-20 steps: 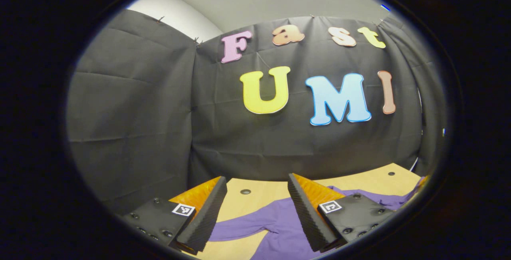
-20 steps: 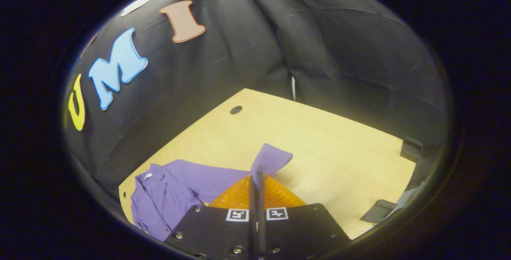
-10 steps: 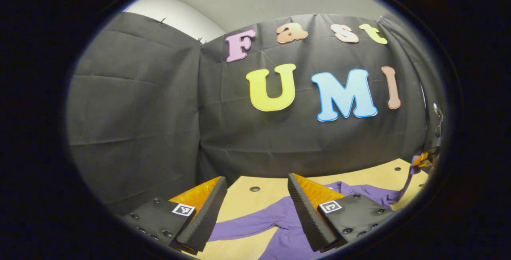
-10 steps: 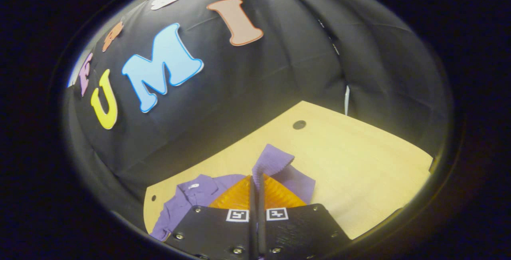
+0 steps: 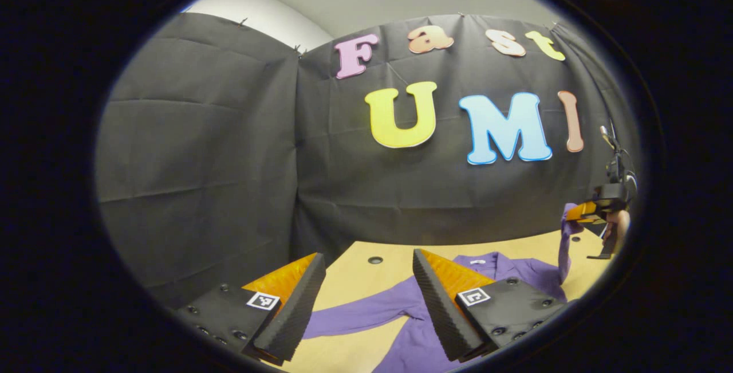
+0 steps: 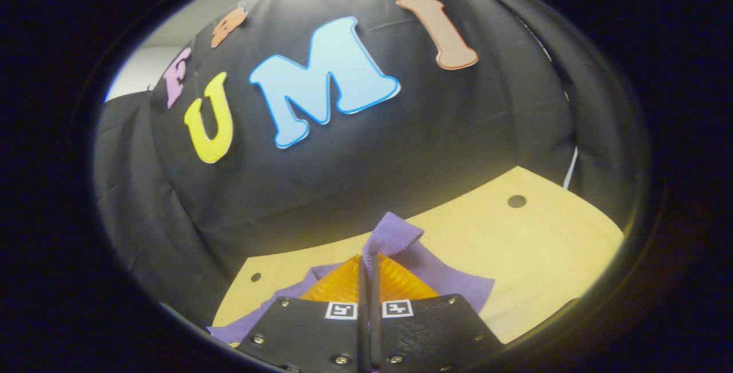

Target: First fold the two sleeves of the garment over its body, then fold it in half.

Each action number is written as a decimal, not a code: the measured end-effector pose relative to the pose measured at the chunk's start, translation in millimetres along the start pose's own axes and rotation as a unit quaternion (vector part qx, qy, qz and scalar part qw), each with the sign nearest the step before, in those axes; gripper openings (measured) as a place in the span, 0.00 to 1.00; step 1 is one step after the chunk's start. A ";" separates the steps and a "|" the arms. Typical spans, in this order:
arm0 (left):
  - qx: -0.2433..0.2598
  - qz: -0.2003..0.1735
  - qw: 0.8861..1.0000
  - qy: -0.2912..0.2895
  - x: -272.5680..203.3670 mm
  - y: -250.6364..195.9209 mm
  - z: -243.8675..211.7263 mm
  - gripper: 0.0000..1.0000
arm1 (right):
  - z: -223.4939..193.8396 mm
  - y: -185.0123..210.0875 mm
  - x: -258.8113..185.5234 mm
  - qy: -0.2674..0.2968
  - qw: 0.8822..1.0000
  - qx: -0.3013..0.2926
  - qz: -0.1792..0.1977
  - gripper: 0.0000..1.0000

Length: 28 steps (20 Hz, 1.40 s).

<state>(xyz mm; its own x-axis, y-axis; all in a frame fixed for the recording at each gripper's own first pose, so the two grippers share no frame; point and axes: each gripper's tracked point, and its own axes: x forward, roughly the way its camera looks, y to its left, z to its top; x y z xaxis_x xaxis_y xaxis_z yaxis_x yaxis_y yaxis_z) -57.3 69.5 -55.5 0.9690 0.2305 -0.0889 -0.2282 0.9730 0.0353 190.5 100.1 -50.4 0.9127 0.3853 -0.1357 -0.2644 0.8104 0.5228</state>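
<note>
Sleeve (image 6: 395, 238) in right hand-held gripper (image 6: 368, 261)

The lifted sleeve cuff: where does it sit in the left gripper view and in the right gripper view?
Left gripper view: sleeve cuff at far right, raised above the table, held by the right gripper.
Right gripper view: cuff bottom centre, pinched at the fingertips.
Shared landmark: the wooden table.

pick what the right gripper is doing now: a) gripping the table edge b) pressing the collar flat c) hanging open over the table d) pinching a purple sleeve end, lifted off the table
d: the right gripper has its fingers closed on the sleeve cuff, raised above the table.
</note>
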 end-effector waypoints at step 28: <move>-0.020 0.074 0.997 0.031 -24.1 103.7 -47.2 0.99 | -189.2 139.4 86.1 0.182 0.969 -0.153 0.062 0.34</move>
<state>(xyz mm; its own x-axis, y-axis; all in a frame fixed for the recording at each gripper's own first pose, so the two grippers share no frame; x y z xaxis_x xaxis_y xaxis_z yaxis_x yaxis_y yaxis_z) -108.7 165.4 -96.6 0.9171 0.3705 -0.1471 -0.3728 0.9278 0.0127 173.3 329.8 -148.5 0.7120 0.5730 -0.4059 -0.4961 0.8195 0.2868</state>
